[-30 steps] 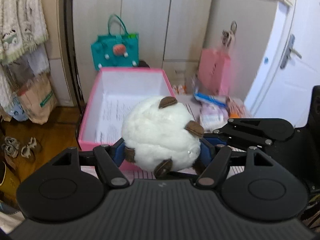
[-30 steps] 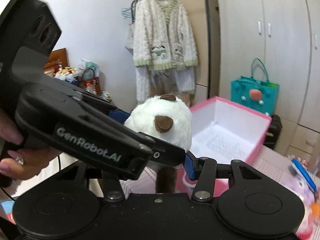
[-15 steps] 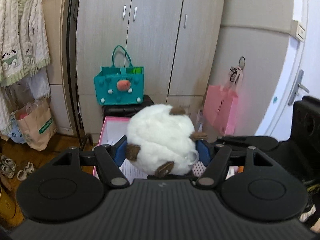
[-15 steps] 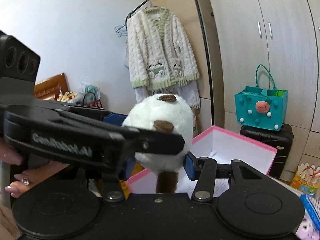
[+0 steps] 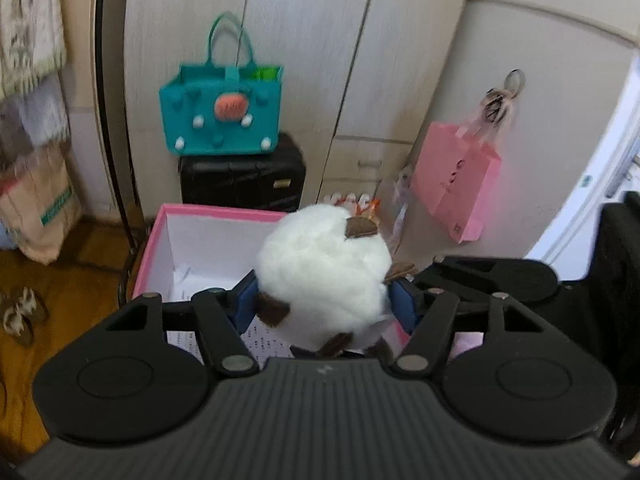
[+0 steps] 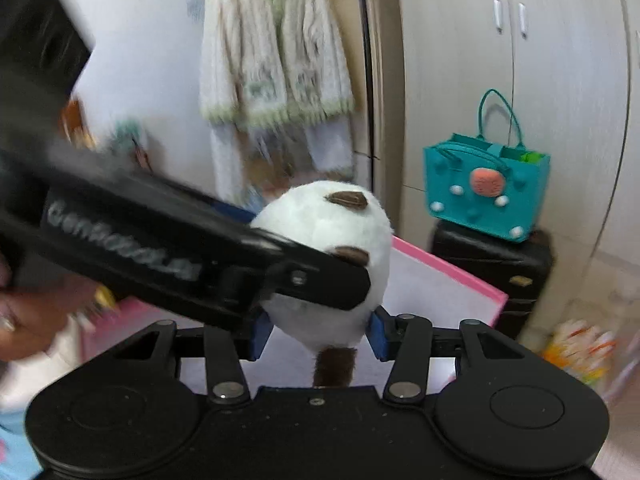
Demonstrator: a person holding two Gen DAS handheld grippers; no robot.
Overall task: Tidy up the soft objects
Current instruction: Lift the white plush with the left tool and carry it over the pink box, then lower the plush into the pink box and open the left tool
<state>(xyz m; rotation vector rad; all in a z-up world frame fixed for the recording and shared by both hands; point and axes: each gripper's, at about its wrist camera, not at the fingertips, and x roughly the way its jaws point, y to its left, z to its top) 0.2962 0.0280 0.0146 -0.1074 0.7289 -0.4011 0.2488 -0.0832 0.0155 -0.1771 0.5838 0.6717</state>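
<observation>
A round white plush toy (image 5: 320, 272) with brown patches is held in the air by both grippers. My left gripper (image 5: 324, 304) is shut on its sides with blue pads. My right gripper (image 6: 318, 332) is shut on the same plush toy (image 6: 340, 232) from another side. The left gripper's black body (image 6: 160, 240) crosses the right wrist view in front of the toy. An open pink box (image 5: 208, 232) with white inside walls and paper at the bottom lies below and behind the toy; it also shows in the right wrist view (image 6: 448, 284).
A teal felt bag (image 5: 224, 116) sits on a black suitcase (image 5: 244, 180) against the wardrobe doors. A pink paper bag (image 5: 456, 184) hangs on the right wall. A white knitted cardigan (image 6: 272, 52) hangs on a rack. A paper bag (image 5: 36, 204) and slippers (image 5: 20, 316) are on the wooden floor.
Both grippers have carried the plush toy further over the pink box; the left view has tilted down so more of the box shows. The right view is blurred by motion.
</observation>
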